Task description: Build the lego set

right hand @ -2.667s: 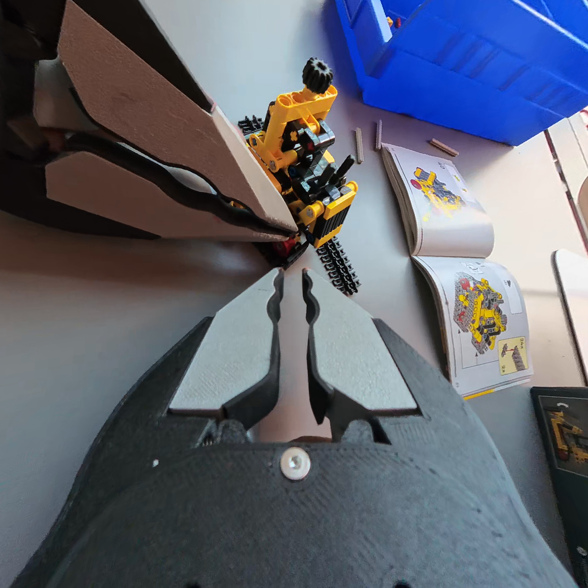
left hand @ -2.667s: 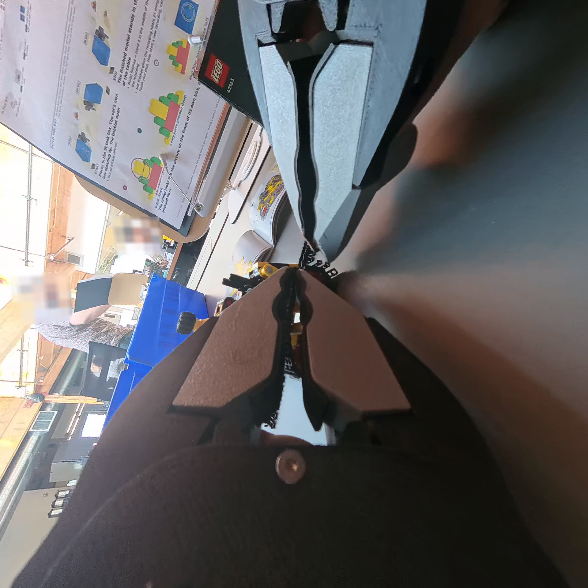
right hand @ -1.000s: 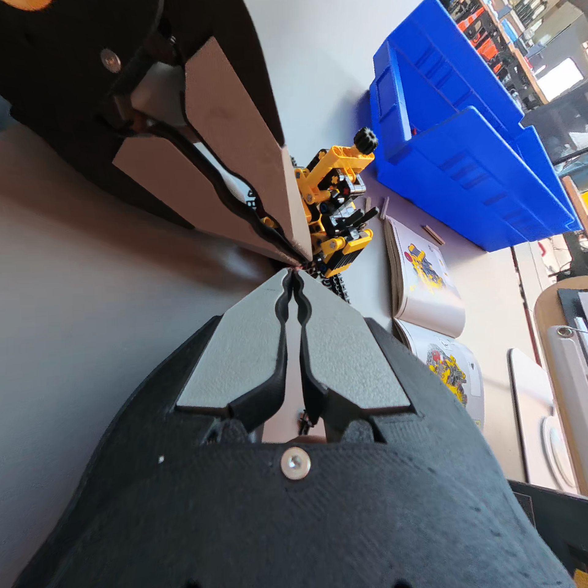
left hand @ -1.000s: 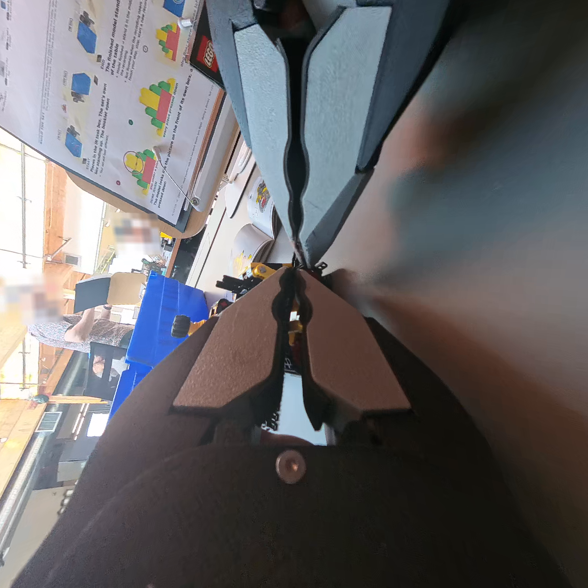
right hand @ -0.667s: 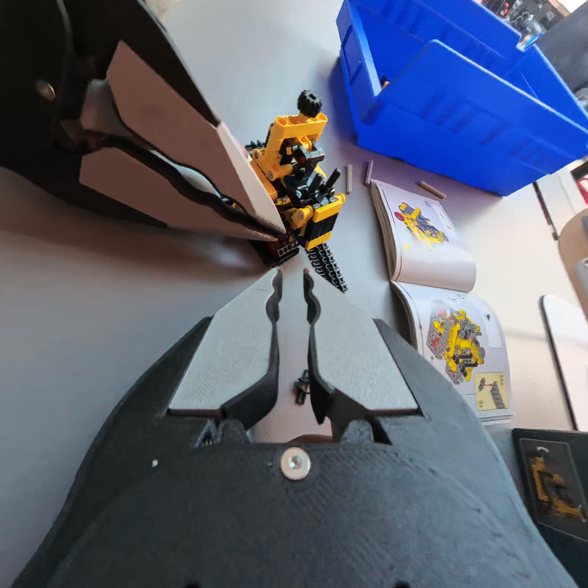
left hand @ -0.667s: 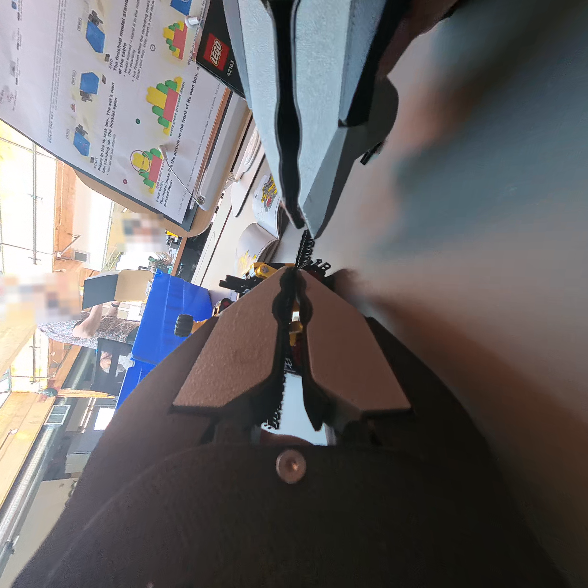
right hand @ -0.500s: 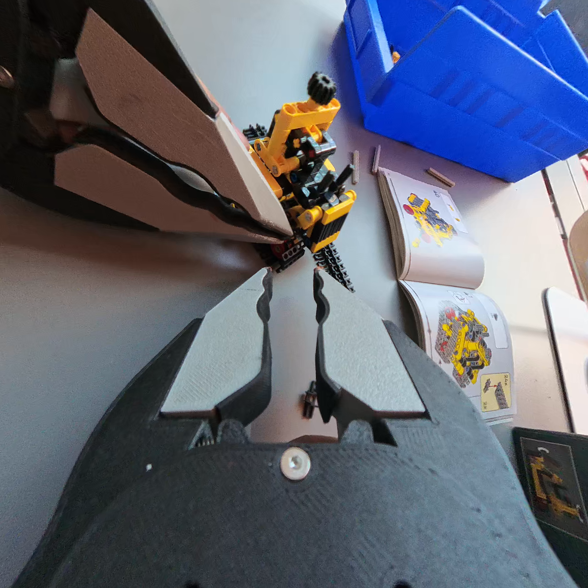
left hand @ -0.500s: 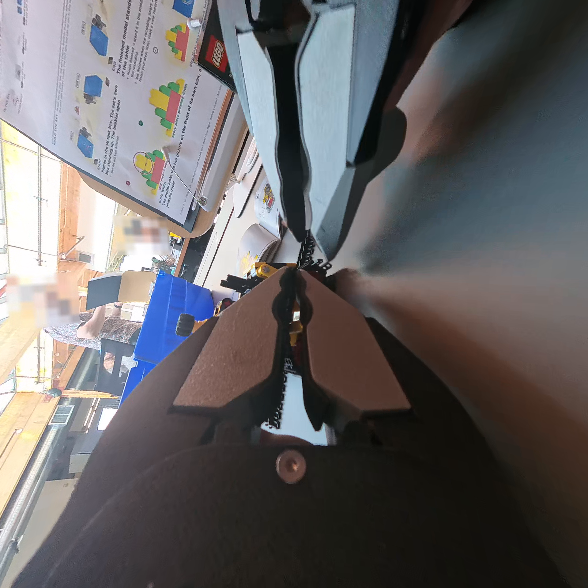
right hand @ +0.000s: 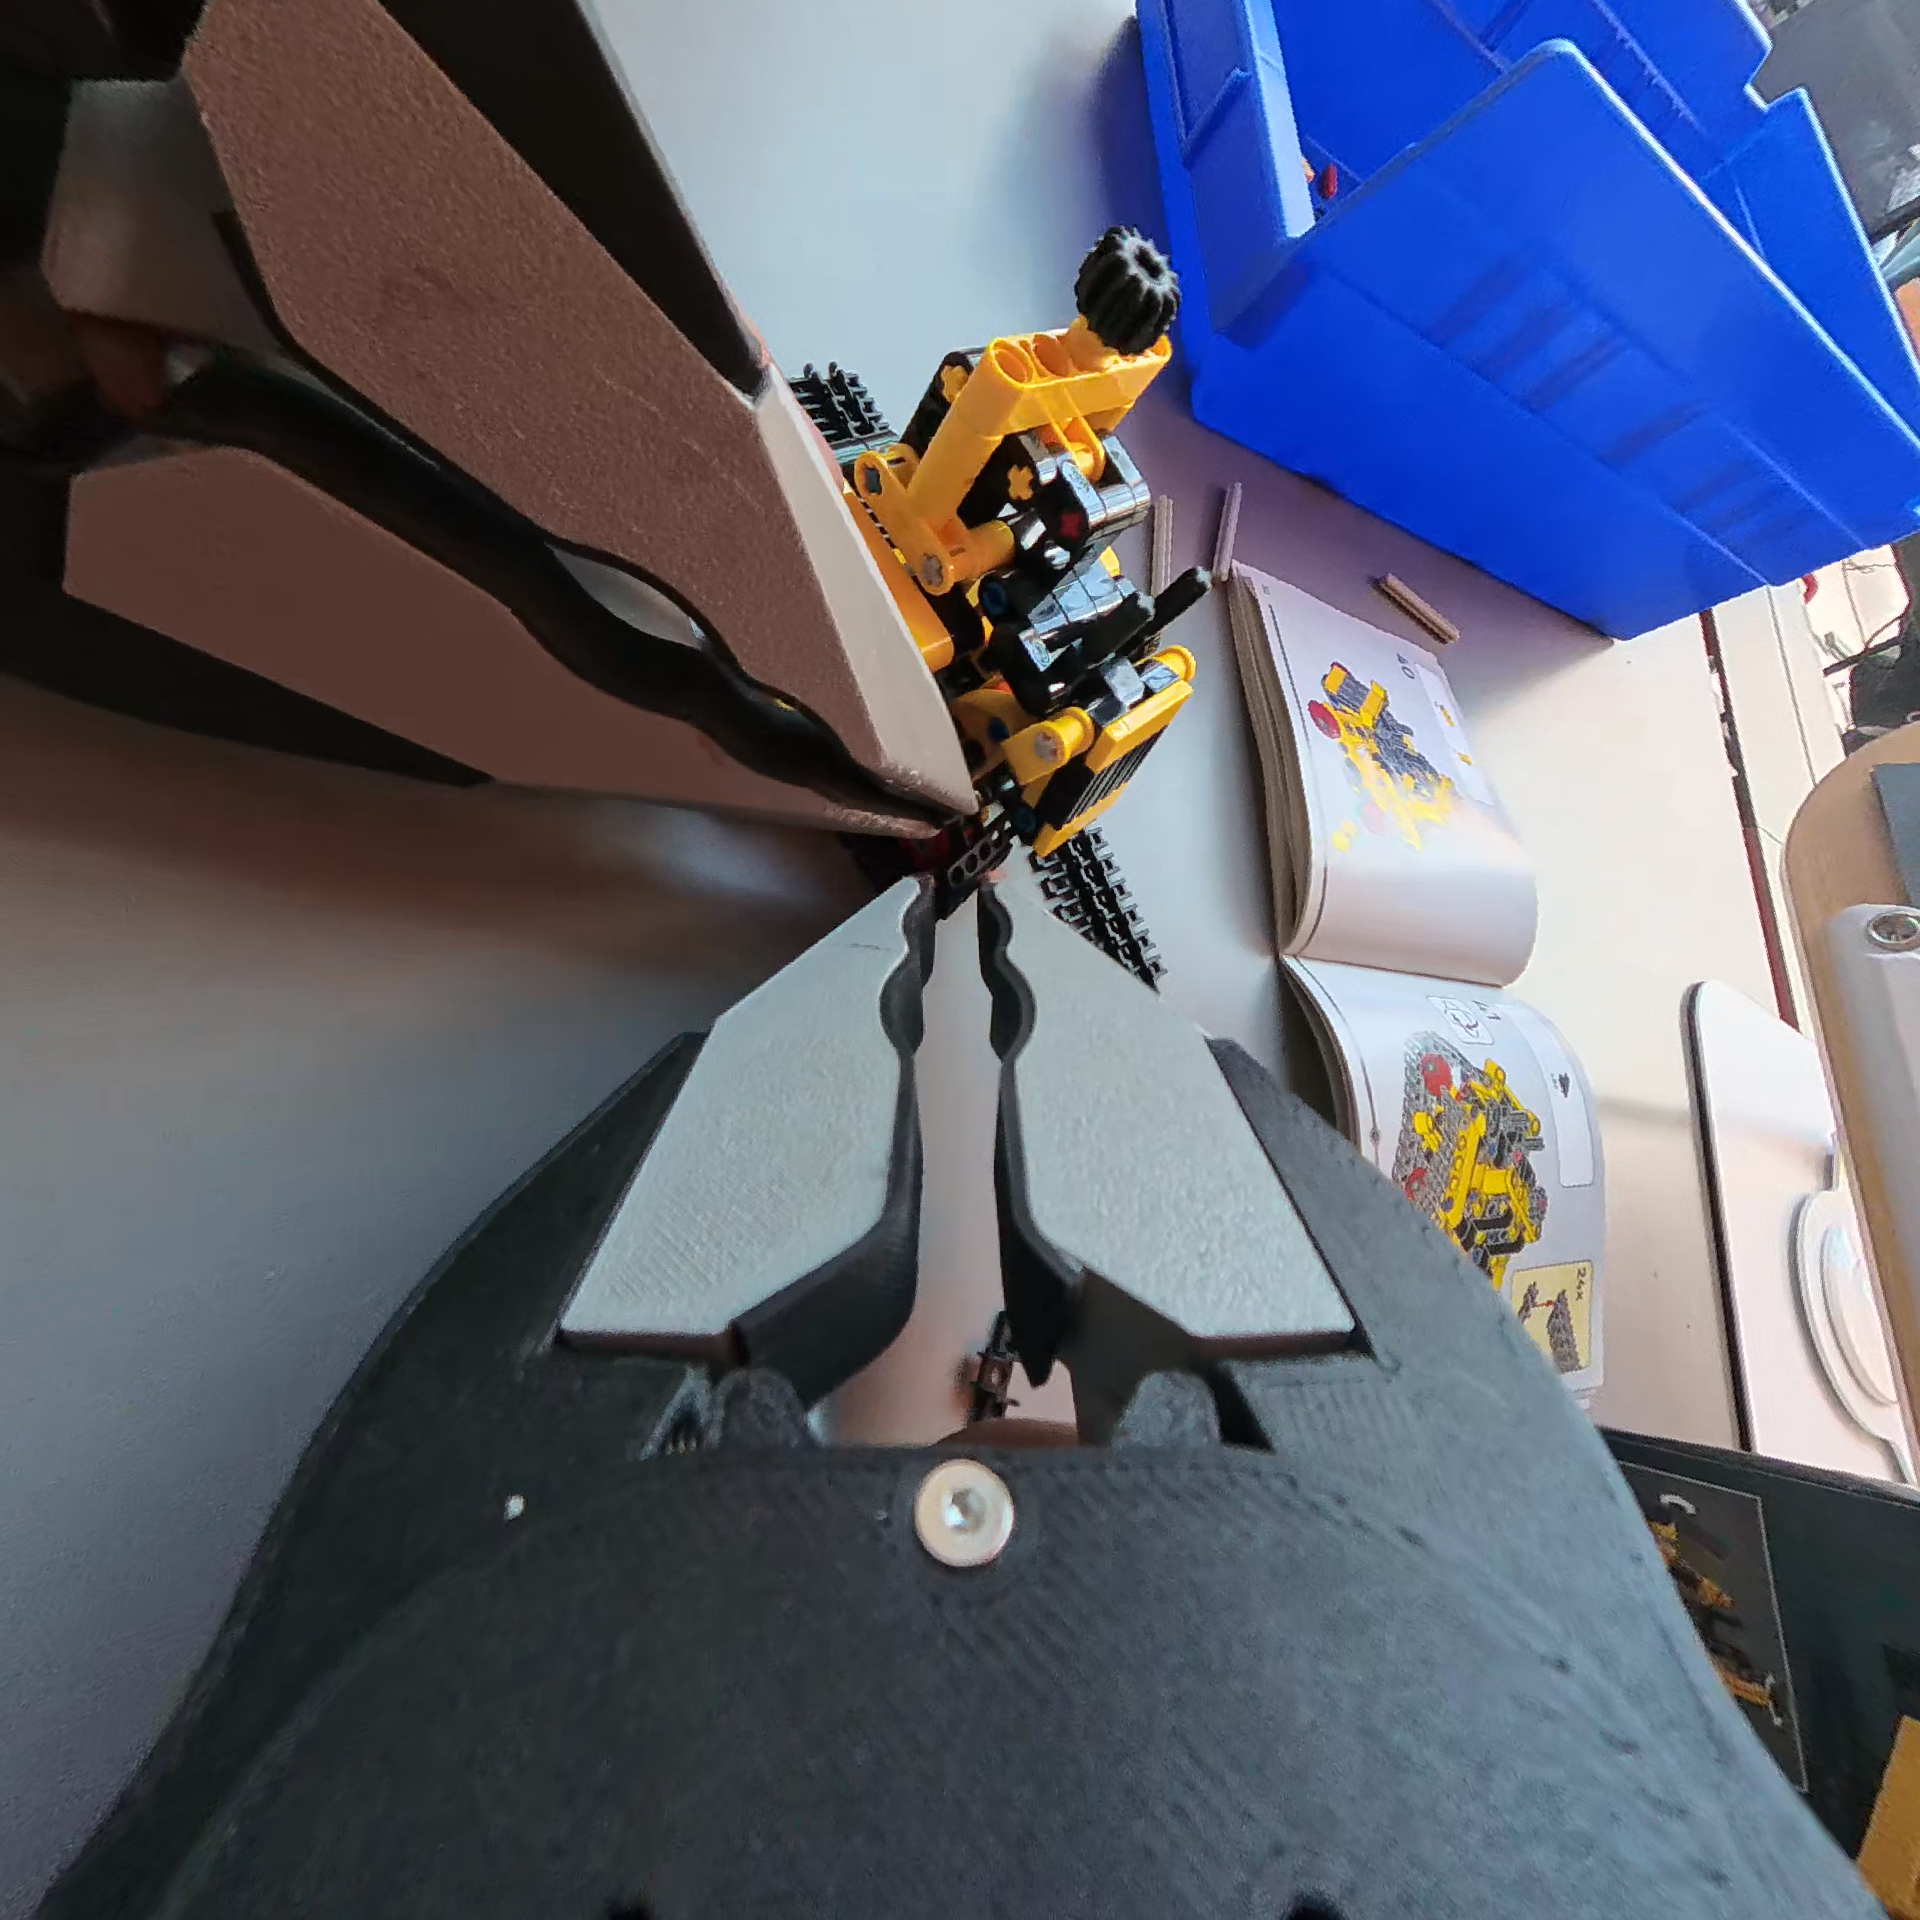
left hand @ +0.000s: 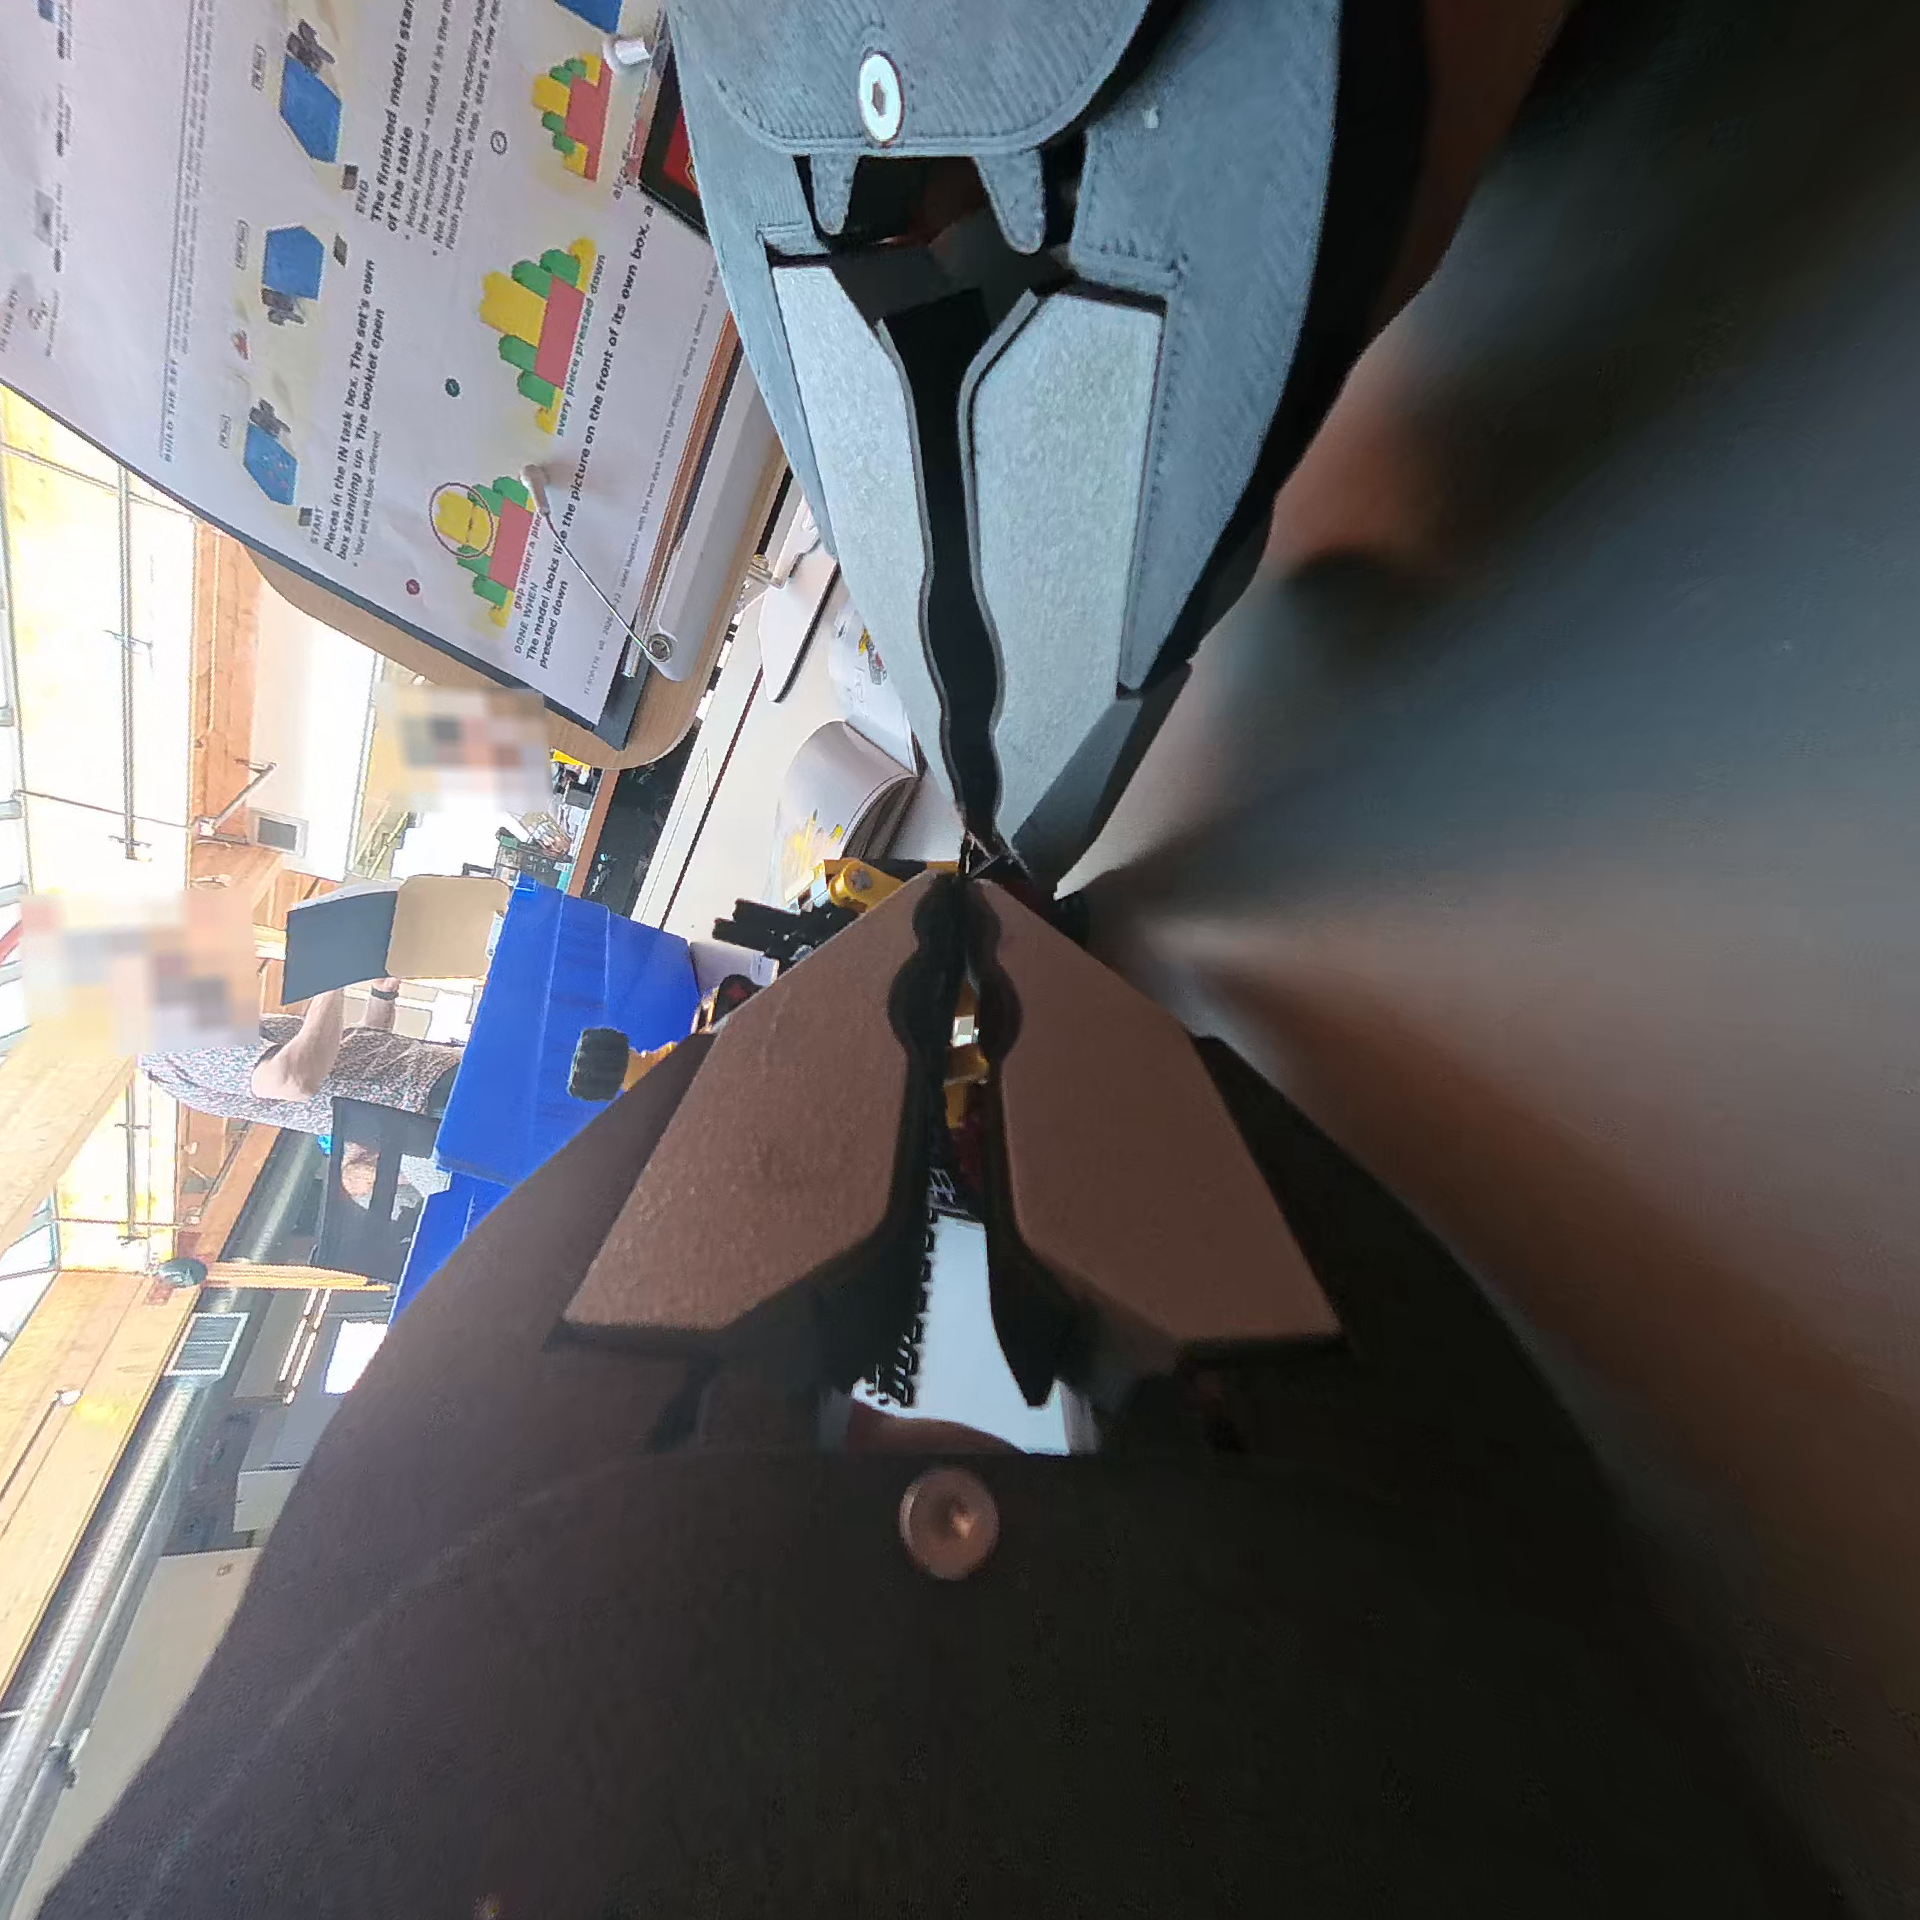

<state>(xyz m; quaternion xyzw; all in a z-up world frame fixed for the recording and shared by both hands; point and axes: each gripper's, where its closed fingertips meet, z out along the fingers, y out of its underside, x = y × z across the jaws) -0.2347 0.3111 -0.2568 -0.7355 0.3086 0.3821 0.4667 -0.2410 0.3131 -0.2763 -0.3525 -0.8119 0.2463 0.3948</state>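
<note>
The table [right hand: 260, 1091] is a plain grey top, bare to the left of the right jaws. Straight ahead of those jaws, touching their tips, the yellow and black model [right hand: 1039, 582] stands on it, a black track [right hand: 1096, 904] trailing from its base just right of the tips. Right of the jaws an open booklet [right hand: 1392, 790] lies flat. Ahead and to the right sit blue bins [right hand: 1507, 343], with three small brown rods [right hand: 1418, 608] on the table between bins and booklet. A tiny black piece [right hand: 992, 1377] lies on the table low between the jaws. At far right, near the table's edge, lies a dark box [right hand: 1766, 1621].
</note>
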